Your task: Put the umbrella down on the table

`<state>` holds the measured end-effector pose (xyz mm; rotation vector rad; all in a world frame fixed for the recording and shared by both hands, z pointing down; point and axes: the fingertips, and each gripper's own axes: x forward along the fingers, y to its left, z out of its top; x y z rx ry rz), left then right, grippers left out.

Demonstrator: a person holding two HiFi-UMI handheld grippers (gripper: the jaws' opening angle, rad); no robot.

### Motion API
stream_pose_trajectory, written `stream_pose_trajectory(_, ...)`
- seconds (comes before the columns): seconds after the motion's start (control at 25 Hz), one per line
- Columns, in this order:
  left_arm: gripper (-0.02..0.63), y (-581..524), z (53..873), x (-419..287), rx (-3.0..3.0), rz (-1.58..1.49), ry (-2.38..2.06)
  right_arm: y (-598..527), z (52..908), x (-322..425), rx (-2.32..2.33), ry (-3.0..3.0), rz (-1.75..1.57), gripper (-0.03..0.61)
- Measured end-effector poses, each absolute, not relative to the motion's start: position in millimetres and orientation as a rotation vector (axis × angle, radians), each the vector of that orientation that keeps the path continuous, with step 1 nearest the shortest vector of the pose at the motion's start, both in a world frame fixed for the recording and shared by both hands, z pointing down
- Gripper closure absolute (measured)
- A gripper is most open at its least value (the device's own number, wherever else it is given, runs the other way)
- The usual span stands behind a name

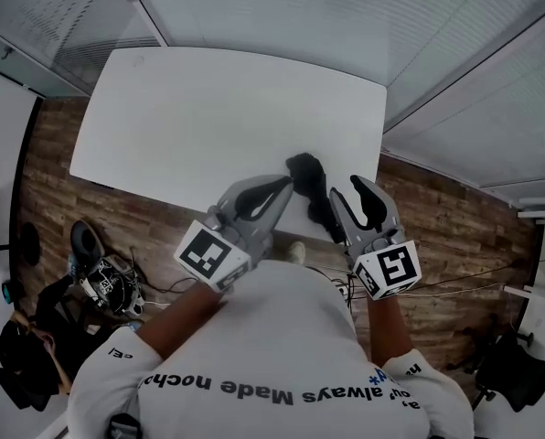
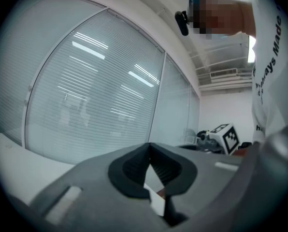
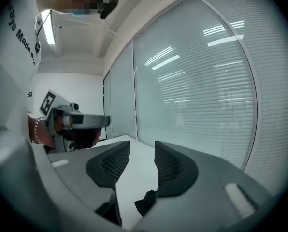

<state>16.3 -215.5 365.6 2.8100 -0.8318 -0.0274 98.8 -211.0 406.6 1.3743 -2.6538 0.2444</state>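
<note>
Floor by the person: dark bags and cables point(image 1: 99, 277) lie on the wood floor point(image 1: 437, 218), well apart from the work.
Left tool point(image 1: 277, 190): held at the near edge of the tabletop point(image 1: 208, 108); the left gripper view point(image 2: 149, 151) shows its jaws pressed together at the tips, with nothing in them.
Right tool point(image 1: 357, 195): jaws spread a little with bare space between them point(image 3: 141, 149); it pinches nothing.
Umbrella point(image 1: 309, 186): black and folded, it lies on the near edge of the tabletop between the two tools; the right gripper view shows it low, under the jaws point(image 3: 146, 199).
Progress: neither tool holds it, so the putting-down looks done; at most, drawing the tools back remains.
In the way: nothing; the white top beyond is bare.
Far side: glass walls with blinds point(image 1: 346, 16).
</note>
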Motion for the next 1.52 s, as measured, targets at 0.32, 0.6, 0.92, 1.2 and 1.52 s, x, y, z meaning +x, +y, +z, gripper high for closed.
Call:
stream_pose_trajectory(0.32, 0.612, -221.3, 359.8, 16.5, 2.830, -0.042, -0.830, -190.7, 360.2, 90.7, 1.386, -2.710, 0.115, 0.462)
stream_pose_trajectory(0.6, 0.612, -222.6, 355.7, 16.1, 2.841, -0.052, -0.830, -186.0, 344.5, 83.2, 1.367, -2.732, 0.052, 0.491)
stream_pose_trajectory(0.92, 0.612, -220.8, 357.2, 18.2, 2.833, -0.049, -0.828, -185.1, 348.3, 79.0, 1.352, -2.734, 0.059, 0.497)
stream_pose_trajectory(1.2, 0.611, -222.8, 357.7, 18.7, 2.832, -0.047, -0.831, -190.8, 345.8, 81.9, 1.374, -2.736, 0.060, 0.497)
stream_pose_trajectory(1.52, 0.612, -224.2, 355.2, 22.3, 2.834, -0.061, -0.828, -191.9, 344.1, 85.1, 1.380, -2.738, 0.065, 0.497)
